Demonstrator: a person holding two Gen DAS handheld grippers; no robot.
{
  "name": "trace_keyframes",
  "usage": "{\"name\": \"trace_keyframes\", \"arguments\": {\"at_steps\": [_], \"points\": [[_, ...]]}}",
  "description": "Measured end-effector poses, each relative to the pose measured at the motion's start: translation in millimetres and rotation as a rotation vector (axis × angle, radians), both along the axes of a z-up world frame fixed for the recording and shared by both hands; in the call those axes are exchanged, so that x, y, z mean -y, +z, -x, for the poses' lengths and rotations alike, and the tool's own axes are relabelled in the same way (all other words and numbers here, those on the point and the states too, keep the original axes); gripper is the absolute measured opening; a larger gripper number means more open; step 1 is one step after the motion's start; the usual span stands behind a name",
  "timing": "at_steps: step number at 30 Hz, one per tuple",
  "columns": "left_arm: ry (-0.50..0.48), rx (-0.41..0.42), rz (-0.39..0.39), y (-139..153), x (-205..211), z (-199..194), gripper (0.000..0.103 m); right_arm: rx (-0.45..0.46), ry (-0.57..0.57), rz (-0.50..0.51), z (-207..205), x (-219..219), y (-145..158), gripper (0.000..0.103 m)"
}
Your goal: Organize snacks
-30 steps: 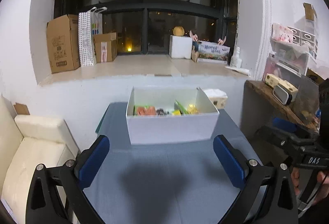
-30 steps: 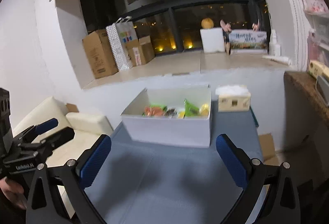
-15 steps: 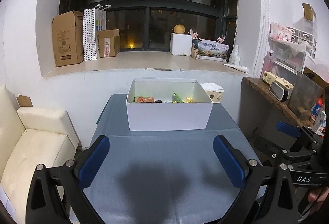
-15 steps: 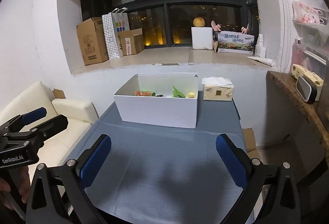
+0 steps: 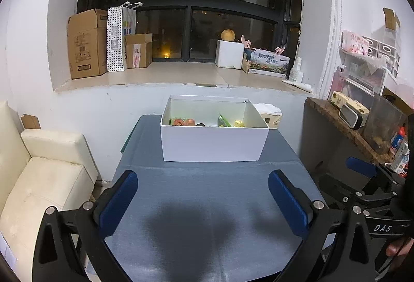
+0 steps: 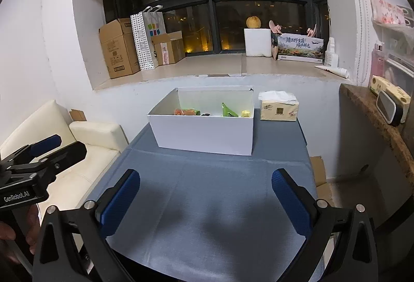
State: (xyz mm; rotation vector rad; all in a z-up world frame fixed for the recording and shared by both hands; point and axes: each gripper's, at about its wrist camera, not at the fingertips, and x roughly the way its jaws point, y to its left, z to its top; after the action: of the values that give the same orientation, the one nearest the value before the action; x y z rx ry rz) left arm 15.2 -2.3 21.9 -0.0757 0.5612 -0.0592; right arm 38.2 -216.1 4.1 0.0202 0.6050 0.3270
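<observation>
A blue-grey table (image 5: 207, 194) carries a white box (image 5: 212, 143) and, just beside it, a tissue pack (image 6: 279, 111)

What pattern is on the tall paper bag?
Black dots on white paper bag, clearest in the right wrist view.

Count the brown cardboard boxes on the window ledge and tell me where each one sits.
2. The tall brown cardboard box stands at the ledge's far left; the smaller brown cardboard box sits right of the dotted white paper bag between them. Others may be hidden behind these.

Both wrist views face, seemingly level, white box (image 5: 212, 143)
</observation>
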Motion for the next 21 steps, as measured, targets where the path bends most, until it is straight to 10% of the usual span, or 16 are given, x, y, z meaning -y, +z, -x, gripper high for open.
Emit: {"name": "trace_keyframes", "arguments": {"at_steps": [21], "points": [[-0.005, -0.005, -0.013, -0.1, 3.1, 0.6, 0.103, 0.006, 0.027, -0.010, 5.5, -1.4, 2.5, 0.103]]}}
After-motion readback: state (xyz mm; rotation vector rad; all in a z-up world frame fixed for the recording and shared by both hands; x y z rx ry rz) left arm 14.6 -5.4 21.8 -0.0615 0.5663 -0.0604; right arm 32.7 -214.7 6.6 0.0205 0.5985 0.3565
